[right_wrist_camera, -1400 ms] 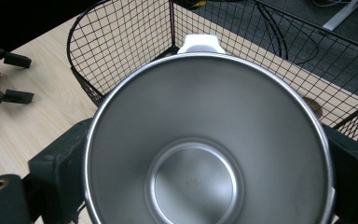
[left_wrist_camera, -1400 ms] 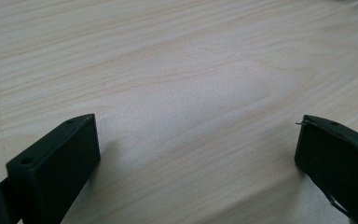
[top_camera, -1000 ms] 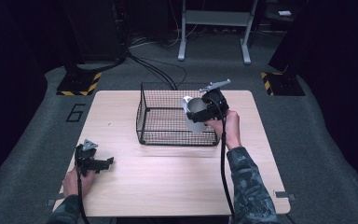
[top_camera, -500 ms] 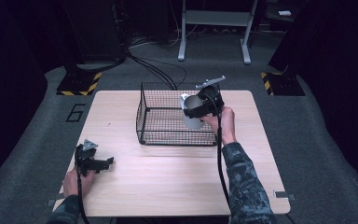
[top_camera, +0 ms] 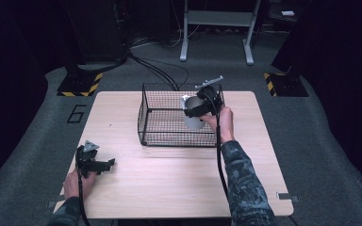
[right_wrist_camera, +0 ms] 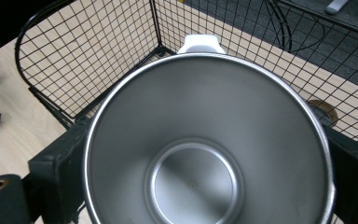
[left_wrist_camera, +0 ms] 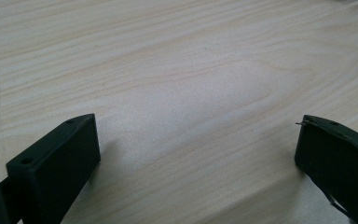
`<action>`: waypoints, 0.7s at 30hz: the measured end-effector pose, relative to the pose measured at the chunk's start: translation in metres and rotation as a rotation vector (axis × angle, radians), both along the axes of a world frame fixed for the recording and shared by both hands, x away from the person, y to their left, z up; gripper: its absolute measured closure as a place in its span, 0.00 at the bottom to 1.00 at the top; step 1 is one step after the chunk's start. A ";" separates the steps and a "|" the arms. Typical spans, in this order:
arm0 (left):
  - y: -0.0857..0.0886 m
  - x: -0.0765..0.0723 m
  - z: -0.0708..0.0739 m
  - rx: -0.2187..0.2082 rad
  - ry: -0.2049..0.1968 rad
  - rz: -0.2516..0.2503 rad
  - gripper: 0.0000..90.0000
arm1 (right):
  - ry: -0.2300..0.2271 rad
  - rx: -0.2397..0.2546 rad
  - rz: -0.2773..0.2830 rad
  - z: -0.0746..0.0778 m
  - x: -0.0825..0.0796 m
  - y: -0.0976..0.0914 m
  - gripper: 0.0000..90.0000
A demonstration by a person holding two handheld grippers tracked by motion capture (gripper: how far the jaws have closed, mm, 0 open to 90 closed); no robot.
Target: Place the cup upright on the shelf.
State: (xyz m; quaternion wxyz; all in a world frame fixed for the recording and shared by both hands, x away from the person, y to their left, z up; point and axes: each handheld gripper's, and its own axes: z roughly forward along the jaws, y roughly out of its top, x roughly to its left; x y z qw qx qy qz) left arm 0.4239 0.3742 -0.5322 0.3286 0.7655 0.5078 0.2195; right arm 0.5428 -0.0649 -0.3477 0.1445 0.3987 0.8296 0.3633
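Note:
A shiny steel cup [top_camera: 194,113] with a white handle tab [right_wrist_camera: 201,43] is clamped between the jaws of my right gripper [top_camera: 202,104], held tilted over the right side of the black wire basket [top_camera: 165,123]. In the right gripper view the cup [right_wrist_camera: 205,149] has its open mouth toward the camera, and the basket's mesh [right_wrist_camera: 93,51] lies behind it. My left gripper [top_camera: 93,164] rests on the wooden table [top_camera: 169,183] at the front left, open with nothing between its fingers [left_wrist_camera: 56,158].
The basket stands at the table's back middle. Black cables [top_camera: 155,70] run on the grey floor behind the table, with a metal stand [top_camera: 217,28] beyond. Yellow-black striped plates [top_camera: 80,84] lie on the floor at both back corners.
My right gripper has carried the cup a little leftward and farther over the basket. The left gripper has stayed in place.

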 end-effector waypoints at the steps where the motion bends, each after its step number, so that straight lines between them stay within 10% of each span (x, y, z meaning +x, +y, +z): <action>1: 0.000 0.000 0.000 0.000 0.000 0.000 0.00 | 0.002 0.002 -0.009 -0.001 0.001 0.001 0.06; 21: 0.000 0.000 0.000 0.001 -0.002 -0.001 0.00 | 0.040 -0.025 -0.021 -0.016 0.026 0.015 0.06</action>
